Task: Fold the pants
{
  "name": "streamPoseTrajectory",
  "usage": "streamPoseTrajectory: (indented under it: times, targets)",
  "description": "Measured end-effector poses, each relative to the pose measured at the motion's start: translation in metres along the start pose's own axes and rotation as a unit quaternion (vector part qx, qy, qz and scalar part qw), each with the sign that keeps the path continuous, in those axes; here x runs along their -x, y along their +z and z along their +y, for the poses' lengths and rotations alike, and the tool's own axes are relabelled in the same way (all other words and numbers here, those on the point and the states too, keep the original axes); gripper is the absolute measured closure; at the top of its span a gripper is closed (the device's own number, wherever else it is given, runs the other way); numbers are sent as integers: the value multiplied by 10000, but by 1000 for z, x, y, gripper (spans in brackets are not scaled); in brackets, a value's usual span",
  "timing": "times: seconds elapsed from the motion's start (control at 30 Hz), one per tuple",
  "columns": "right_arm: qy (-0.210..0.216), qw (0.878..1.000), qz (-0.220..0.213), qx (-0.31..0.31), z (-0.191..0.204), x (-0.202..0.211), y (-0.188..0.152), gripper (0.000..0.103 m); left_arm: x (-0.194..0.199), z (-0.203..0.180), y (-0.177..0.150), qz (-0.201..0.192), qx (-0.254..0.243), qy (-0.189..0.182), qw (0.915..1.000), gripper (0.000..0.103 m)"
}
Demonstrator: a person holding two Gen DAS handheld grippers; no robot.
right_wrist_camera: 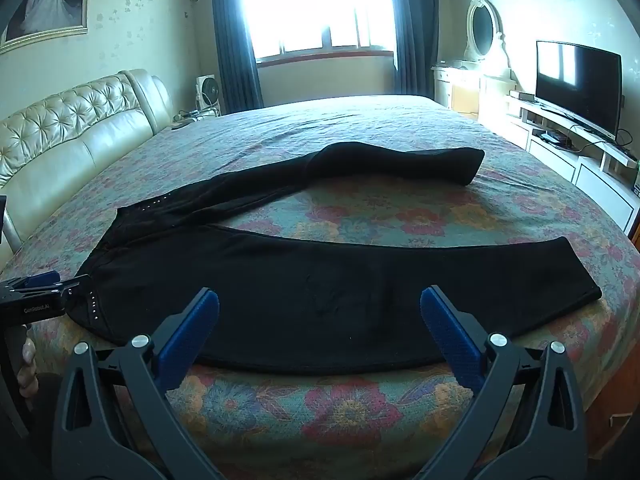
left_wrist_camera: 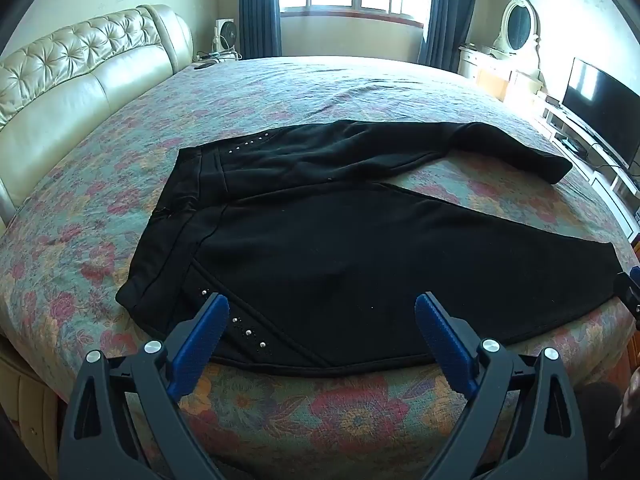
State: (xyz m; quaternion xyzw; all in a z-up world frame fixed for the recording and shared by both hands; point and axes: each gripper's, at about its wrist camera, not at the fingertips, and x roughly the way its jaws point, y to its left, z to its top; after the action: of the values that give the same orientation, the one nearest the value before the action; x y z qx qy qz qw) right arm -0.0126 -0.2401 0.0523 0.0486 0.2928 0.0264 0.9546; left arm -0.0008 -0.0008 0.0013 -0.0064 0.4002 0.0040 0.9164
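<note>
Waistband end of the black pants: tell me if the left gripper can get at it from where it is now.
Probably yes. The left gripper hangs open just above the studded hip by the waistband, at the near edge of the bed. Nothing lies between them, and the right gripper is over the leg, out of the way.

Open bedspread (left_wrist_camera: 360,76) beyond pants (left_wrist_camera: 340,248)

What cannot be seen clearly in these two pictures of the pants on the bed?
- Underside of the black pants: hidden in both views, it lies against the bedspread.
- Fabric folds and seams: left wrist view, too dark to read.
- Right gripper: cut off by the left wrist view's right edge.
- Outside the window: overexposed, right wrist view.
- Left gripper: cut off by the right wrist view's left edge.
</note>
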Motion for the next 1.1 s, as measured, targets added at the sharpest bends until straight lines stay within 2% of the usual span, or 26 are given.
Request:
streamPoseTrajectory:
  times: [0.13,0.3,0.4,0.6,1.1]
  targets:
    - [-2,10000,5,-7,1,-1,-1,2,3,-4,2,-60,-72,35,9999,9]
    - [-32,9999,78,-118,10,-7,-15,2,10,0,-7,-17,109,-21,9999,9]
    - [-14,9995,270,-172,17,-16,-25,2,8,0,-10,-4,127,124,9998,9]
    - [41,9981,610,-89,29,-20,-23,2,5,2,-17,128,166,186,9996,9]
    - [28,9964,841,-35,47,-26,-31,2,12,-11,-22,78,76,190,9998,9]
